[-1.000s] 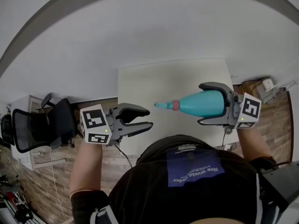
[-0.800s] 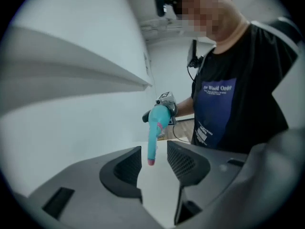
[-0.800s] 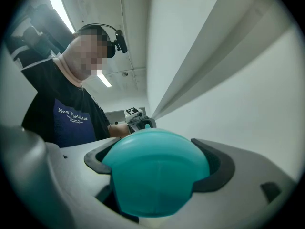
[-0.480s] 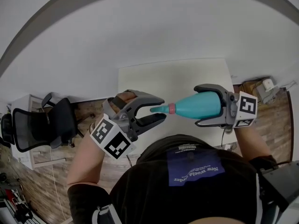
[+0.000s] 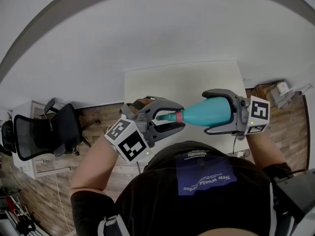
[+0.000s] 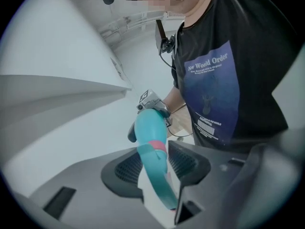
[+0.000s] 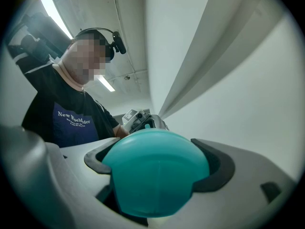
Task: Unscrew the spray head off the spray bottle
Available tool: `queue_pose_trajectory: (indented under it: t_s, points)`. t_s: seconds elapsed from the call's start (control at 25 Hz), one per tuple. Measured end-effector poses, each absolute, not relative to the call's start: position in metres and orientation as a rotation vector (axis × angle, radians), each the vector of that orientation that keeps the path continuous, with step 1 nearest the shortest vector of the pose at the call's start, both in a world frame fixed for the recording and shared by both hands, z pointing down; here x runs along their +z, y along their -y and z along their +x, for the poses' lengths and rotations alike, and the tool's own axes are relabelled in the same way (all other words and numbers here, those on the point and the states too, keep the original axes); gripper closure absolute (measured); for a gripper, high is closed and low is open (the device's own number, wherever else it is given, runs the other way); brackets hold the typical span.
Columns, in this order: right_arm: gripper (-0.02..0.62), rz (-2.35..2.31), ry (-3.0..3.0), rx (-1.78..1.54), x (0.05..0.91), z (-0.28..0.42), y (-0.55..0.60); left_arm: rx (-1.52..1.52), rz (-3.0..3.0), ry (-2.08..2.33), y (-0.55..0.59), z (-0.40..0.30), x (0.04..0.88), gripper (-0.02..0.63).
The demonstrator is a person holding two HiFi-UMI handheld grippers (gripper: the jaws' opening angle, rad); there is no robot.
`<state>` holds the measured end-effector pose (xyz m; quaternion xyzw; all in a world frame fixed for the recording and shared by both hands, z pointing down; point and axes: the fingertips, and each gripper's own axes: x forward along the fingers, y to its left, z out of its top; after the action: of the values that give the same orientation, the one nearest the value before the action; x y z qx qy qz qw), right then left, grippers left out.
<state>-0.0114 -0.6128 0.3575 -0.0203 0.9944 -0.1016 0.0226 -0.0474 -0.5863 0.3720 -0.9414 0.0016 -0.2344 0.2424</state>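
left tool (image 6: pixel 159 165) jaws apart, just been opening; teal spray head (image 6: pixel 161 185) lies between them, gap at one pad; pink collar (image 6: pixel 157 146) near the tips; spray bottle (image 6: pixel 149 127) beyond; person's dark shirt (image 6: pixel 228 80) behind

My left gripper (image 5: pixel 181 117) has just been opening its jaws. The spray head (image 5: pixel 167 116) lies in the gap between them, with only thin slack on either side. My right gripper (image 5: pixel 206 112) has no spare room, because its jaws are clamped on the fat end of the bottle (image 5: pixel 214 110). The bottle bridges the space between my two hands, so neither can cross straight over. My chest (image 5: pixel 197 181) sits close behind both. Ahead and below, the white table (image 5: pixel 192 80) gives open room. Off to my left the black chair (image 5: pixel 44 132) stands well apart, with wooden floor (image 5: pixel 96 114) between.
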Motion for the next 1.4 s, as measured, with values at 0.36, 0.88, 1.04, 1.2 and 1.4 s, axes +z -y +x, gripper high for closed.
queue_pose_trajectory:
  t_s: [0.36, 0.88, 1.04, 1.2, 1.4]
  points:
    - [0.138, -0.044, -3.074, -0.306, 0.353, -0.012, 0.614, -0.581, -2.841, 0.003, 0.591, -0.051, 0.364, 0.457]
    - [0.138, -0.048, -3.134, -0.107, 0.350, -0.014, 0.609, -0.259, -3.570, 0.085, 0.602, -0.056, 0.361, 0.459]
    - [0.138, -0.028, -3.175, -0.059, 0.350, -0.016, 0.604, -0.182, -3.687, 0.121, 0.602, -0.058, 0.364, 0.459]
    - [0.138, -0.003, -3.235, 0.017, 0.349, -0.017, 0.599, -0.120, -3.780, 0.174, 0.599, -0.059, 0.366, 0.459]
    - [0.138, -0.002, -3.246, 0.058, 0.348, -0.016, 0.601, -0.078, -3.826, 0.179, 0.599, -0.067, 0.374, 0.459]
